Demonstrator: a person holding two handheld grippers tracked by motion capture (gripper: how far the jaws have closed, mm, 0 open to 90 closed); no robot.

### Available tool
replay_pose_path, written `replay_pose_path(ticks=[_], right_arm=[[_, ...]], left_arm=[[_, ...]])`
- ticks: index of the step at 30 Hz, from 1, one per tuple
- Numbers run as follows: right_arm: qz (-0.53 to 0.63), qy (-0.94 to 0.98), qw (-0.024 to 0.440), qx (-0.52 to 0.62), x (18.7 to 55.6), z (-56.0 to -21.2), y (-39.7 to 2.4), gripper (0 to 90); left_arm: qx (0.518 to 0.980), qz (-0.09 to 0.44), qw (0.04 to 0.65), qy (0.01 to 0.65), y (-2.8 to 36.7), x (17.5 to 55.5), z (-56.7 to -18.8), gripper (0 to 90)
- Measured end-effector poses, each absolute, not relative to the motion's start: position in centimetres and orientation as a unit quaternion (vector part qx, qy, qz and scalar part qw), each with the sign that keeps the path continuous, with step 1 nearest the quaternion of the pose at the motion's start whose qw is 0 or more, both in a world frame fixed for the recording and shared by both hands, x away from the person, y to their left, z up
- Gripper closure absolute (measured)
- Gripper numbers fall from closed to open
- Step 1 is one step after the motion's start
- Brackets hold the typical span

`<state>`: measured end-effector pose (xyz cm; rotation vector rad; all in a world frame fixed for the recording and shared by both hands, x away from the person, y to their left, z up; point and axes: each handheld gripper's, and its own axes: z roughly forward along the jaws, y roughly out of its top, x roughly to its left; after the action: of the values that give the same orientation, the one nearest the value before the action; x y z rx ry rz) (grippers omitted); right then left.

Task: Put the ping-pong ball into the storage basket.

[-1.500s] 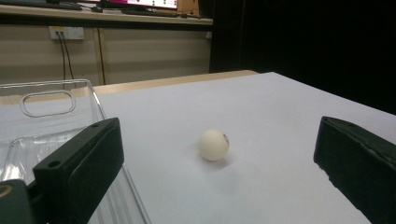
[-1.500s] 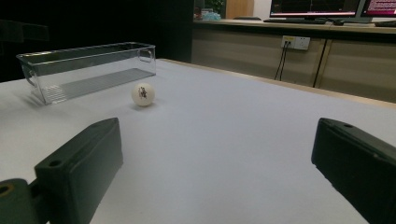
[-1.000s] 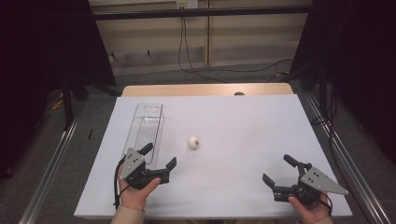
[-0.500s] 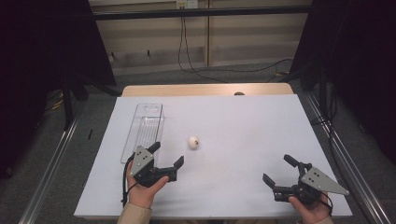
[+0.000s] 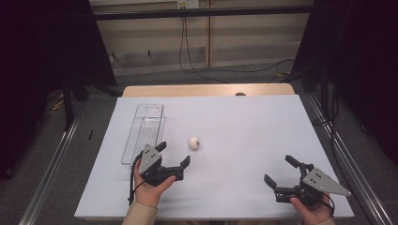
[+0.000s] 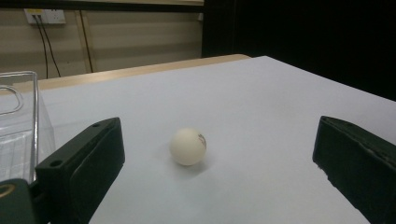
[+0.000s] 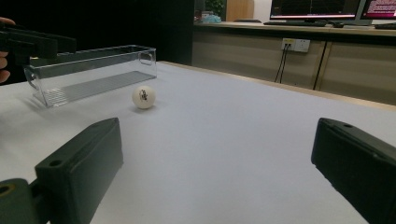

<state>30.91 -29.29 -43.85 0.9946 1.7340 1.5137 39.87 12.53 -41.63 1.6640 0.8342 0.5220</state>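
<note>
1. a small white ball [image 5: 194,143] is lying on the white counter [image 5: 244,122], just right of a clear plastic tray [image 5: 144,132] and a little beyond the left gripper [image 5: 174,159].
2. the left gripper's fingers [image 6: 84,161] are standing wide apart, framing the ball [image 6: 187,146] in the left gripper view with bare counter on both sides of it, touching nothing.
3. the right gripper [image 5: 280,174] is resting near the counter's near right corner, fingers [image 7: 81,165] also spread wide and holding nothing, well apart from the ball [image 7: 143,97].
4. the ball is looking like a table tennis ball: very light, hollow, smooth and hard, likely to roll or squirt away at the slightest nudge, and able to dent under a hard squeeze.
5. the best hold is looking to be across its widest middle, fingers closing evenly from both sides at counter level, gently.
6. against the frames from a second and half a second ago, the left gripper is sitting farther right and nearer the ball, swinging clear of the tray's near end; the right gripper, ball and tray are lying where they were.
</note>
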Motion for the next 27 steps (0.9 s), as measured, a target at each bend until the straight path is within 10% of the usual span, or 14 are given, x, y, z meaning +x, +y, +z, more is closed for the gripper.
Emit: replay_pose_path(ticks=[27], right_arm=[[0.575, 0.658, 0.312, 0.373, 30.9, -43.8, -29.3, 1.5]], left_arm=[[0.72, 0.212, 0.553, 0.363, 10.9, 41.0, -42.2, 2.4]])
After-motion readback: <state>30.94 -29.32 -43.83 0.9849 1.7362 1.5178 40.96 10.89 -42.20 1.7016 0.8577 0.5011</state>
